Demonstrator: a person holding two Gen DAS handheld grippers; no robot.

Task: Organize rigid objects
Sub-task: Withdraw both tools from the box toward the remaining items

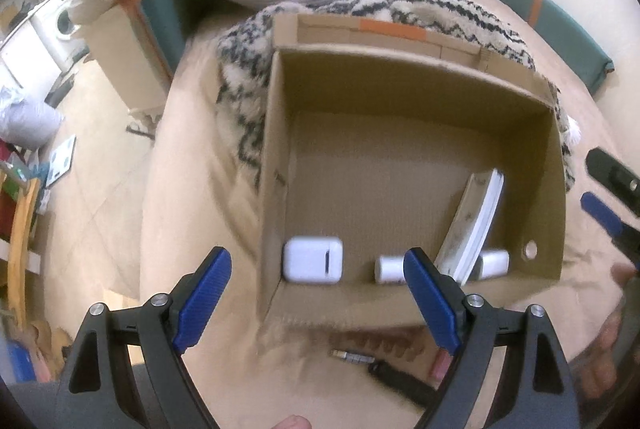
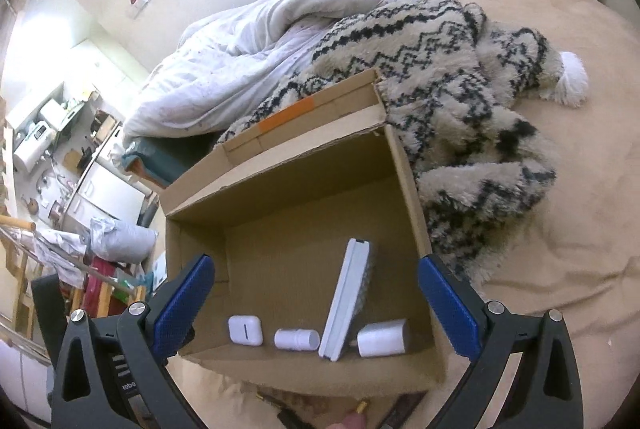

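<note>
An open cardboard box (image 1: 276,133) (image 2: 404,165) sits on a beige bed. Along its near wall lie a white earbud case (image 1: 313,259) (image 2: 245,329), a small white cylinder (image 1: 390,269) (image 2: 297,339), a white remote on its edge (image 1: 476,221) (image 2: 347,297) and a white charger block (image 1: 494,261) (image 2: 382,339). My left gripper (image 1: 318,303) is open and empty, above the box's near wall. My right gripper (image 2: 316,309) is open and empty, over the box's near part; it also shows in the left wrist view (image 1: 600,213).
A black cable with a metal plug (image 1: 356,355) and a pink item (image 1: 440,365) lie on the sheet in front of the box. A zigzag fleece blanket (image 2: 460,89) and a white duvet (image 2: 256,41) lie behind it. Room clutter stands on the left.
</note>
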